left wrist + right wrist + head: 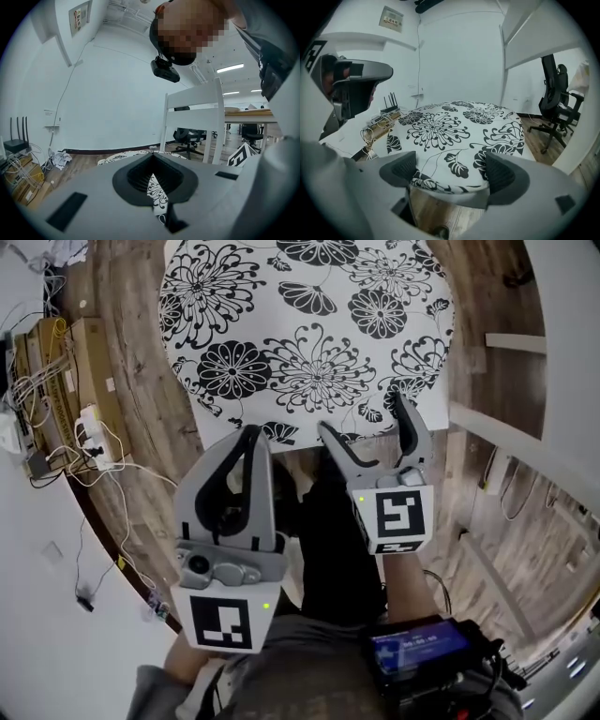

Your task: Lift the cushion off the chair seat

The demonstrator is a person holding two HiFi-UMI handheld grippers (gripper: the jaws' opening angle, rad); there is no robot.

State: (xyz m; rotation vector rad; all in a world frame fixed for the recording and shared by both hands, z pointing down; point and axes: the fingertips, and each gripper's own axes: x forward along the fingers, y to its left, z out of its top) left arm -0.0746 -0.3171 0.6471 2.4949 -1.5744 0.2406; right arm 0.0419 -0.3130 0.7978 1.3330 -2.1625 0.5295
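Grippers tilt down at the flowered cushion (309, 334): right gripper (361, 413) jaws wide apart around its lower edge, left gripper (253, 432) jaws closed.

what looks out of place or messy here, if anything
Nothing spilled or damaged. The floral cushion lies flat. Only oddity: a loose tangle of cables and a power strip on the floor at left.

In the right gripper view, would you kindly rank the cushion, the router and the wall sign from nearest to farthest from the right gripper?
1. Cushion: its near edge lies between the open fingers of the right gripper.
2. Router: low at the left, beyond the cushion's side.
3. Wall sign: high on the far wall, upper left.
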